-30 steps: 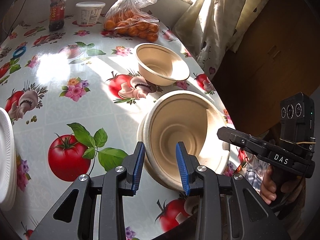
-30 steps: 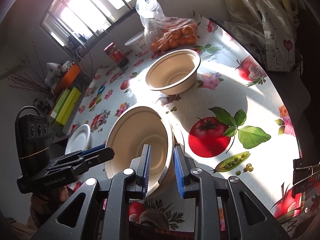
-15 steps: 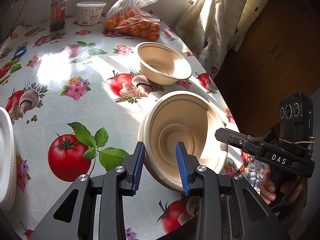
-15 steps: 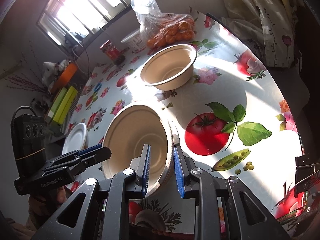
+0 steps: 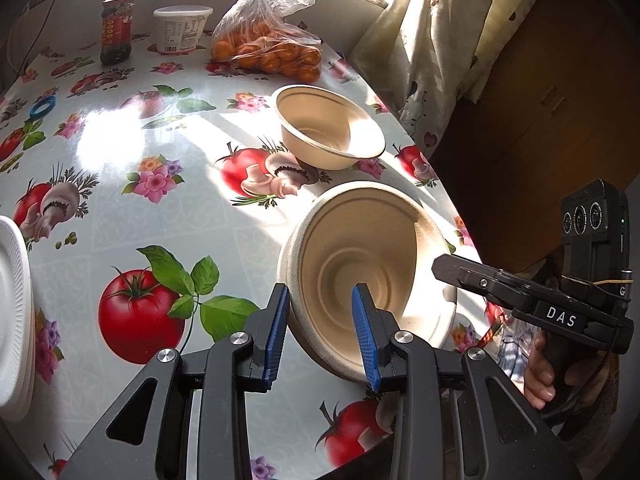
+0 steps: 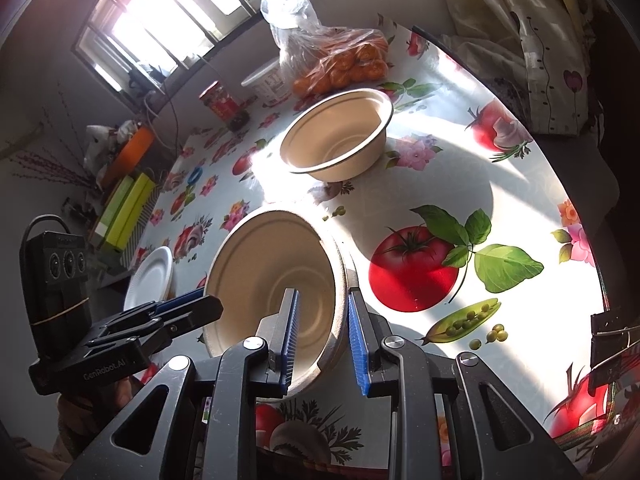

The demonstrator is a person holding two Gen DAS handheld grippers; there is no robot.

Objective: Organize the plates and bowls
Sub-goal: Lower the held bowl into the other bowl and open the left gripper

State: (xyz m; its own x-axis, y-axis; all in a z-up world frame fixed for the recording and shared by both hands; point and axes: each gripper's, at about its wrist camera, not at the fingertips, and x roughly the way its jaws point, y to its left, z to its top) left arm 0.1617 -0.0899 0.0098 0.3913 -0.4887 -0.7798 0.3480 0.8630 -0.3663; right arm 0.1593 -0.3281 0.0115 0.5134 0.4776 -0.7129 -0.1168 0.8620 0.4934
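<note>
A stack of tan paper bowls (image 5: 360,264) is held tilted above the table's near right edge. My left gripper (image 5: 322,334) straddles its left rim, one finger inside and one outside. My right gripper (image 6: 322,338) straddles the opposite rim of the same stack (image 6: 276,276) and shows in the left wrist view (image 5: 500,288). A second tan bowl (image 5: 330,132) stands upright on the table beyond it (image 6: 336,140). White plates (image 5: 12,312) are stacked at the left edge (image 6: 150,276).
A bag of oranges (image 5: 272,46), a white tub (image 5: 182,28) and a red jar (image 5: 116,28) stand at the table's far side. A blue ring (image 5: 42,106) lies at the left. A curtain (image 5: 432,40) hangs at the right, past the table edge.
Both grippers and the held bowl stack have shifted slightly away from the far bowl; the right gripper's jaws look a little wider apart. Nothing else moved.
</note>
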